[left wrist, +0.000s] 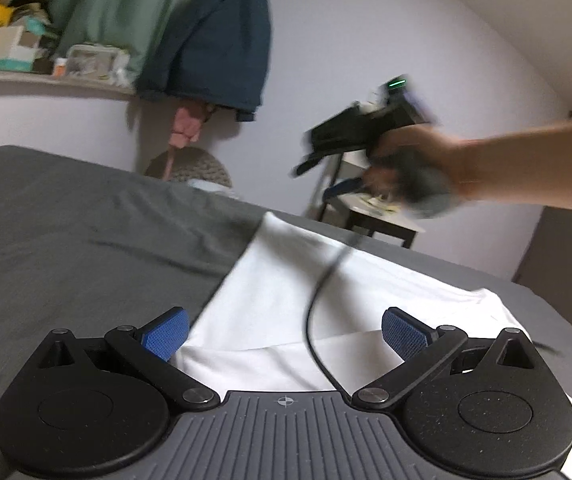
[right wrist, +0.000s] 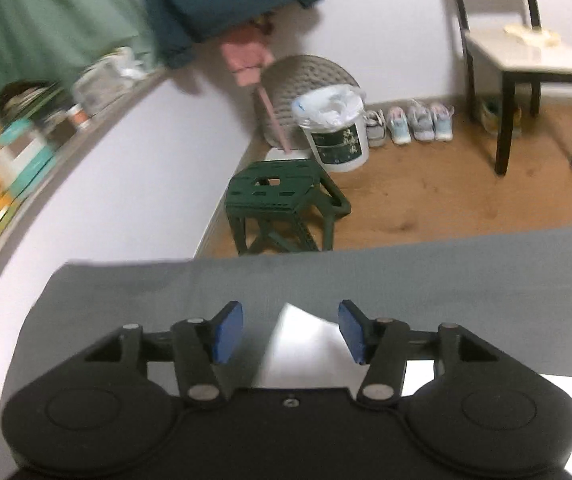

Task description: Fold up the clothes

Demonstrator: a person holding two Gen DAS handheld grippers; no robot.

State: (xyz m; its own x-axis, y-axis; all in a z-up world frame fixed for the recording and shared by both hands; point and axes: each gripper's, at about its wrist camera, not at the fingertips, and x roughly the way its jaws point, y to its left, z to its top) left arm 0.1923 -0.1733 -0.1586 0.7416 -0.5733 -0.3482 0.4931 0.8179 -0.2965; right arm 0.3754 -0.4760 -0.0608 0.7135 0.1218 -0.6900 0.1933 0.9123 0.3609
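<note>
Left wrist view: left gripper (left wrist: 284, 334) and right gripper (right wrist: 289, 332) both spread, empty, above white garment (left wrist: 286, 276) on grey bedsheet (left wrist: 66, 232); pinch edges only, keep cable (left wrist: 317, 300) clear.

Illumination: dim, soft indoor light; source not visible.
Shadows: soft shadow on the wall beside the hanging coat (left wrist: 222, 36); faint shadows under the chair (right wrist: 525, 64).
Glare: none; the white garment (left wrist: 286, 288) reads brightest, detail washed out.
Blur: the right claw (left wrist: 337, 168) and its hand (left wrist: 413, 160) are smeared in the left wrist view; the shelf (right wrist: 26, 152) is streaked in the right wrist view.
Distortion: strong fisheye; walls and bed (left wrist: 66, 232) edges bow towards the corners.
</note>
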